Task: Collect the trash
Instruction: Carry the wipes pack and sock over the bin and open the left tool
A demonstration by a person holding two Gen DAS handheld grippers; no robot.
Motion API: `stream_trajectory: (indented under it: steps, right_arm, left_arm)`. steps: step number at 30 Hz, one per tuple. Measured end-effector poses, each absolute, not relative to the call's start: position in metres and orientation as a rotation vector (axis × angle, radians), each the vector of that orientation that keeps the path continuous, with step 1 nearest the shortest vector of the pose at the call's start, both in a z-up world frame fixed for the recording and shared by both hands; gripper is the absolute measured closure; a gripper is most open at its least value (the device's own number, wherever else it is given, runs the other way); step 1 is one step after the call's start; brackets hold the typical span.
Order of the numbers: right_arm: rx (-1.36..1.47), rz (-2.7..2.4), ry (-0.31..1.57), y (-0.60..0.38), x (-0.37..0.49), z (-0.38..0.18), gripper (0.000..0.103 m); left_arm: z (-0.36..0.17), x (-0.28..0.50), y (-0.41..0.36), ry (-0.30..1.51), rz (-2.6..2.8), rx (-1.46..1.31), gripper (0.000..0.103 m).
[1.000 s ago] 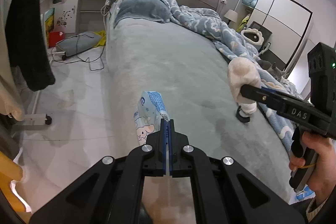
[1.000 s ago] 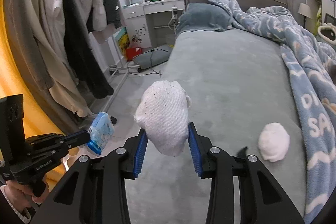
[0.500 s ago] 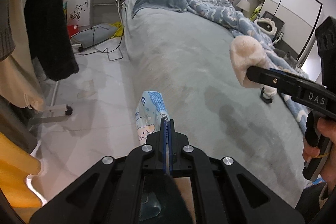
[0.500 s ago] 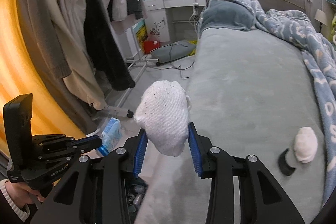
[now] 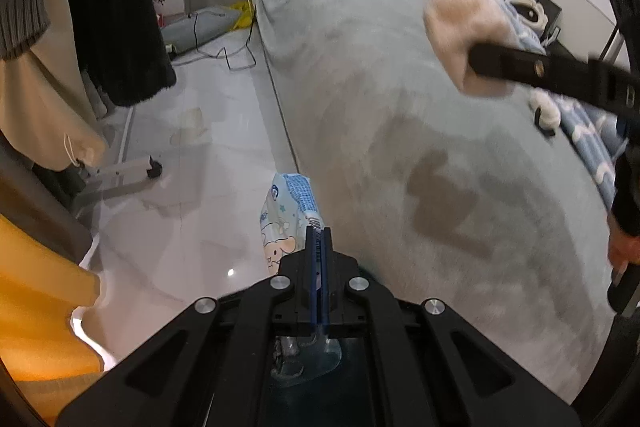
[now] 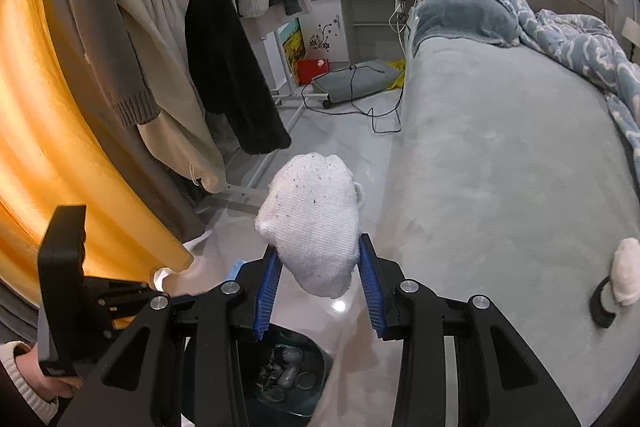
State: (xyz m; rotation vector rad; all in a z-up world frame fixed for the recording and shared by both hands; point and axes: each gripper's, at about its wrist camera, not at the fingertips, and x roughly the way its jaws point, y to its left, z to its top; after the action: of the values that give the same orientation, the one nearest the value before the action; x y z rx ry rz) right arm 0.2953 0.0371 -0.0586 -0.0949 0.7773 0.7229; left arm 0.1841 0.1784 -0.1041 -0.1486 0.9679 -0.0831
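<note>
Blue pads of the right gripper (image 6: 319, 277) clamped on a white knit wad (image 6: 312, 223), narrow gap, wad bulging up and forward past the tips; long axis roughly along the fingers, tilted a little left. Dark specks all over the knit, small loop at its upper right. Trash bin (image 6: 288, 383) directly below and just behind those tips, dark rim, bottle caps and crushed scraps inside; wad hangs above the bin's far edge, so drop looks like a short pull back and down. Left gripper (image 5: 318, 247) fully pinched on the edge of a light-blue cartoon-print packet (image 5: 286, 215), packet standing up ahead of the tips, long axis along the fingers. Same bin right under the left gripper body in the left wrist view, so left looks slightly nearer. Beyond the bin: pale floor on one side, grey bed (image 6: 500, 167) on the other, second white wad (image 6: 626, 277) with a dark cap lying on the bed, well apart from the bin, not yet collected
</note>
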Motion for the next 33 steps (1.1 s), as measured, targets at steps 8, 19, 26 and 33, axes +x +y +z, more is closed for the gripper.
stream_trajectory:
  steps: [8, 19, 26, 33]
  right_arm:
    - [-0.09, 0.737, 0.824, 0.054, 0.294, -0.075, 0.064]
    - [-0.124, 0.739, 0.872, 0.079, 0.286, -0.095, 0.064]
    - [-0.149, 0.738, 0.923, 0.091, 0.277, -0.11, 0.064]
    - [-0.166, 0.735, 0.984, 0.1, 0.26, -0.129, 0.064]
  left_arm:
    - [-0.13, 0.171, 0.182, 1.06, -0.094, -0.117, 0.101]
    - [-0.164, 0.155, 0.191, 1.235, -0.137, -0.108, 0.1]
    - [-0.18, 0.144, 0.191, 1.318, -0.15, -0.086, 0.099]
    - [-0.18, 0.133, 0.2, 1.328, -0.14, -0.083, 0.074]
